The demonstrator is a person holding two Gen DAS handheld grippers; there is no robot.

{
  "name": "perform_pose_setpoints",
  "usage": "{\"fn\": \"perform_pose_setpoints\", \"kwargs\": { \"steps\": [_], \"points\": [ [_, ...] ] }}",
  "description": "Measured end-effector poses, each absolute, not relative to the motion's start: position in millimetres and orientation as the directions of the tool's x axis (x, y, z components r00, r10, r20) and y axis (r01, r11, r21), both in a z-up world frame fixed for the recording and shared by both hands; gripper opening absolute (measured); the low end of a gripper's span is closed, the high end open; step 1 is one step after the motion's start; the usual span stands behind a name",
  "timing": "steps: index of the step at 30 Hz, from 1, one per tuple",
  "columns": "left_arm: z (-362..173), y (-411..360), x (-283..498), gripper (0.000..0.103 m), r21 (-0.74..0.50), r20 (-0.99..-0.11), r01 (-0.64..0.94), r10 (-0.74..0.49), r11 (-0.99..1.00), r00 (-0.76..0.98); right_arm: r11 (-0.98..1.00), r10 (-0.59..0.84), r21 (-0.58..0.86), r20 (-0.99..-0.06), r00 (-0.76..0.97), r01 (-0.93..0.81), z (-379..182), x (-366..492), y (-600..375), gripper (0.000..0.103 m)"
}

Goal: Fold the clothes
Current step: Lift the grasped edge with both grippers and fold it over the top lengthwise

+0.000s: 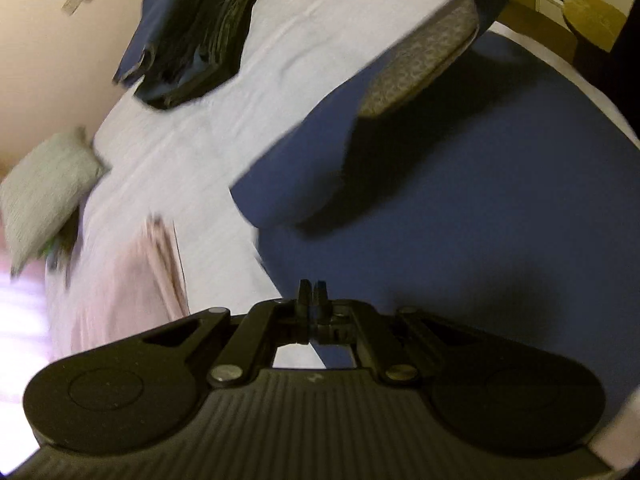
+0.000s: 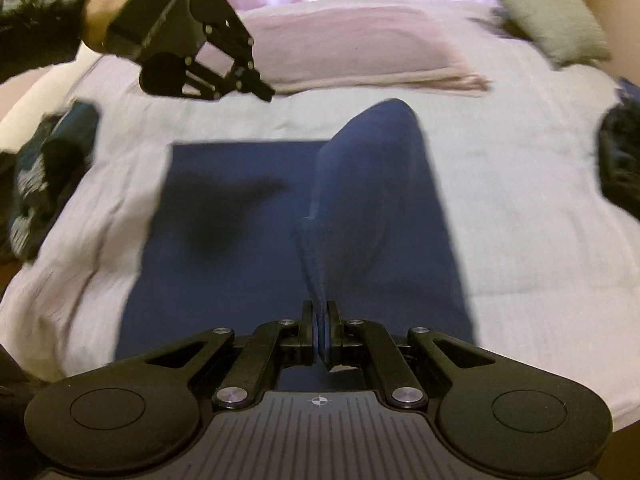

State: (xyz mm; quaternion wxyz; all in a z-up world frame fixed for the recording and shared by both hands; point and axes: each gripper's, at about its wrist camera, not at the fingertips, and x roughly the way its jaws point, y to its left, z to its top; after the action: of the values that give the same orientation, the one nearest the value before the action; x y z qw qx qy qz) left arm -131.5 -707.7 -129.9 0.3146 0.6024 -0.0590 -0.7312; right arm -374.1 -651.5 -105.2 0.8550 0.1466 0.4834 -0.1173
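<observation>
A dark blue garment (image 2: 248, 240) lies spread flat on the white bed cover (image 2: 520, 220). My right gripper (image 2: 320, 322) is shut on one edge of it and holds that part up as a raised fold (image 2: 372, 184). The left wrist view shows the same lifted fold (image 1: 320, 160), with a grey patterned underside (image 1: 420, 60), rising to the top right. My left gripper (image 1: 314, 294) is shut with nothing in it. It hovers over the bed's far left (image 2: 266, 94), apart from the garment, and casts a shadow on the cloth.
A stack of folded dark clothes (image 1: 192, 36) sits on the bed and shows at the right edge (image 2: 622, 156). A loose dark pile (image 2: 48, 168) lies at the left. A folded pink blanket (image 2: 360, 52) and a grey-green pillow (image 2: 544, 12) lie at the far end. A round wooden table (image 1: 592, 16) stands beyond the bed.
</observation>
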Motion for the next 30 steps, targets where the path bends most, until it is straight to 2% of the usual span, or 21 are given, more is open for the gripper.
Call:
{"fn": "perform_pose_setpoints", "kwargs": {
  "steps": [4,9,12,18,20,22,24,30],
  "points": [
    [-130.2,-633.6,-102.8,0.0,0.4,-0.855,0.517,-0.512,-0.757,-0.087,0.927,-0.034,0.152,-0.877,0.48,0.343,-118.8,-349.3,-609.9,0.001],
    [-158.7,-586.9,-92.5,0.0,0.339,-0.879,0.584,-0.469,-0.738,-0.083,0.919,-0.026,0.163,-0.884,0.467,0.359,-132.1,-335.3,-600.5,0.001],
    [-177.7,-575.5,-88.7,0.0,0.313,-0.885,0.629,-0.46,-0.711,-0.079,0.879,-0.045,0.196,-0.873,0.485,0.434,-131.4,-342.8,-627.9,0.001],
    [-203.4,-586.2,-100.7,0.007,0.32,-0.872,0.653,-0.483,-0.687,-0.081,0.712,-0.109,0.343,-0.808,0.579,0.613,-118.6,-367.9,-726.5,0.001],
    [-207.8,-598.0,-107.8,0.014,0.329,-0.862,0.654,-0.499,-0.681,-0.086,0.657,-0.129,0.37,-0.804,0.581,0.657,-125.2,-374.6,-761.6,0.001],
    [-212.1,-612.0,-115.9,0.033,0.344,-0.851,0.653,-0.518,-0.675,-0.088,0.599,-0.138,0.393,-0.807,0.574,0.698,-137.3,-381.5,-793.6,0.001],
    [-219.7,-628.4,-123.9,0.044,0.358,-0.841,0.644,-0.533,-0.676,-0.092,0.528,-0.14,0.416,-0.817,0.559,0.74,-155.1,-389.8,-824.7,0.001],
    [-242.5,-662.3,-144.6,0.046,0.405,-0.833,0.601,-0.549,-0.689,-0.07,0.438,-0.098,0.439,-0.844,0.527,0.785,-198.6,-402.6,-878.2,0.001]
  ]
}}
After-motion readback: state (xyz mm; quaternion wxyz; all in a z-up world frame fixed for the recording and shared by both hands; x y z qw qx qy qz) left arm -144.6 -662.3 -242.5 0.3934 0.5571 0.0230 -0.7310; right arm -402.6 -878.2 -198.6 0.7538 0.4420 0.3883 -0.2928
